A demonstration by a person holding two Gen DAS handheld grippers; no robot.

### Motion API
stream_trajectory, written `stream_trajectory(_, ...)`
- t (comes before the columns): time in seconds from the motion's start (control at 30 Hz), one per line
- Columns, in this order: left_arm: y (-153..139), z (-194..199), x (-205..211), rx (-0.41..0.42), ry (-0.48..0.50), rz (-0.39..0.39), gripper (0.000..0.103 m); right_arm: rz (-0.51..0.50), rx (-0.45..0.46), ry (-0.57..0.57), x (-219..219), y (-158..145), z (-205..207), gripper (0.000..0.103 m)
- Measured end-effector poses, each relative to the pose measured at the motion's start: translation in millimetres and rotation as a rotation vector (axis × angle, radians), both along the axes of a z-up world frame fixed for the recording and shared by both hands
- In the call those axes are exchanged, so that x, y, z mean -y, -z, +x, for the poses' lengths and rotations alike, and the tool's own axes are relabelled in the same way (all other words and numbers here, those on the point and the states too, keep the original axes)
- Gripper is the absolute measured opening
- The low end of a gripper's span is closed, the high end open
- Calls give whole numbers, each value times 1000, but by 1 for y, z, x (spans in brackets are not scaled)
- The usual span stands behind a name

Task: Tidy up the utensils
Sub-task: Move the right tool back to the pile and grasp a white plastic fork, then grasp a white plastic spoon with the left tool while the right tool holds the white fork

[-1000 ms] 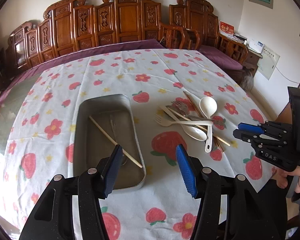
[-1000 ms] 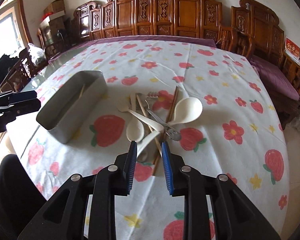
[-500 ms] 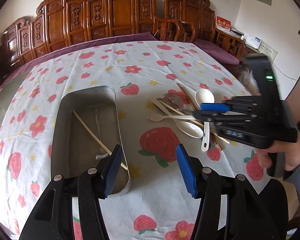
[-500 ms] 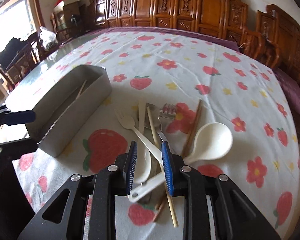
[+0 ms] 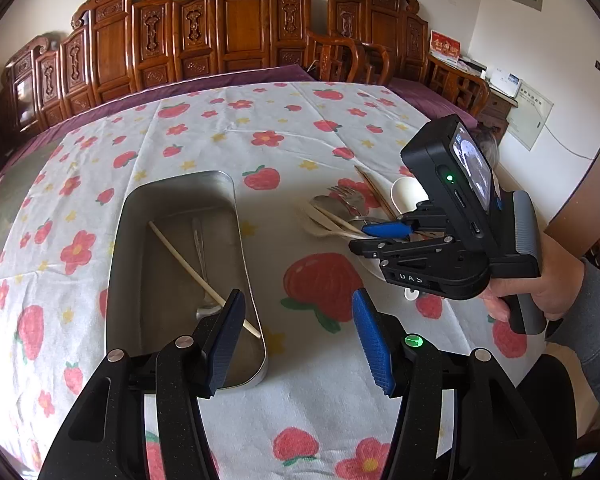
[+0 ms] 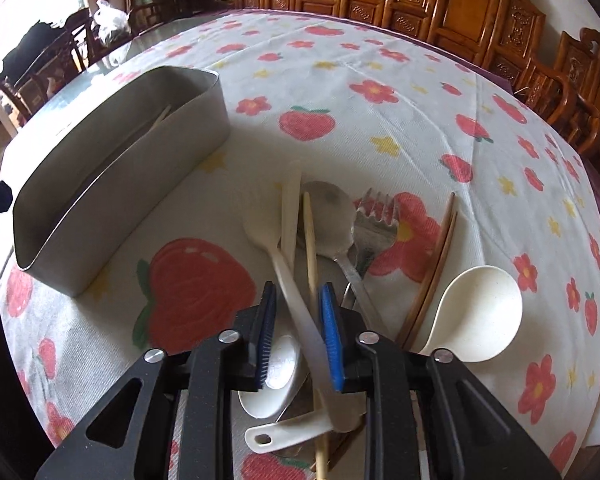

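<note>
A: What does the left wrist view show?

B: The left gripper (image 5: 298, 334) hangs with its jaws wide apart and nothing between them, over the near end of the metal tray (image 5: 247, 264). The tray sits on the strawberry tablecloth (image 5: 228, 132). Inside it lie a light chopstick (image 5: 196, 272), set diagonally, and a metal utensil (image 5: 201, 256) beneath it. To the right, the right gripper (image 5: 374, 236), held in the person's right hand (image 5: 540, 296), reaches into the utensil pile (image 5: 340, 210).

A: And the right wrist view?

B: The right gripper (image 6: 298, 308) has its jaws narrow, straddling the handle of a white plastic fork (image 6: 288, 276) and a light chopstick (image 6: 311, 256). Whether the pads actually press on the handle cannot be told; a gap shows on the left side. Around it lie a metal spoon (image 6: 332, 216), a metal fork (image 6: 374, 226), a pair of brown chopsticks (image 6: 436, 264), a large white spoon (image 6: 476, 312) and a smaller white spoon (image 6: 276, 376) under the jaws. The tray (image 6: 112, 196) stands well to the left of the pile.
</note>
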State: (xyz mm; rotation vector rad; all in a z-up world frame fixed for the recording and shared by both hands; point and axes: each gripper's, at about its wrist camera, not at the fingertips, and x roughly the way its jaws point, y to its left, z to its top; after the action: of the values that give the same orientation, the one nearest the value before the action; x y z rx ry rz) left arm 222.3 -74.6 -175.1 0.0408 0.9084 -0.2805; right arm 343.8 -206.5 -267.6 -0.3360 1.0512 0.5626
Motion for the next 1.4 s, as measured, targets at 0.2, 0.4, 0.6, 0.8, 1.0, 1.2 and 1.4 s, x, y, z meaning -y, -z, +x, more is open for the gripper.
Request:
stream_trajectory(0.2,0,-2,0,-2,7,9,53,61,-3,3,6,-10,-11,5)
stream_trajectory(0.4,3,1,8,-11,10,21,53,110,33,50,21,-28,-23,4)
stream_trajectory(0.6,11,12,25,-18,16,27,53,154,63,144,55,-46,-42,4)
stream_trajectory(0.8,34,37,50,-66,18,28,53,136,78,219,86,-45,-59,5)
stream_trajectory(1.0,54,60,76,-97,28,58,53,148,80,268,105,-42,-59,5)
stream_trajectory(1.2,75,79,80,-160,-11,72,53,193,90,278,115,-50,-58,5)
stream_trajectory(1.4,81,77,85,-154,-12,93,50,191,90,285,117,-51,-58,5)
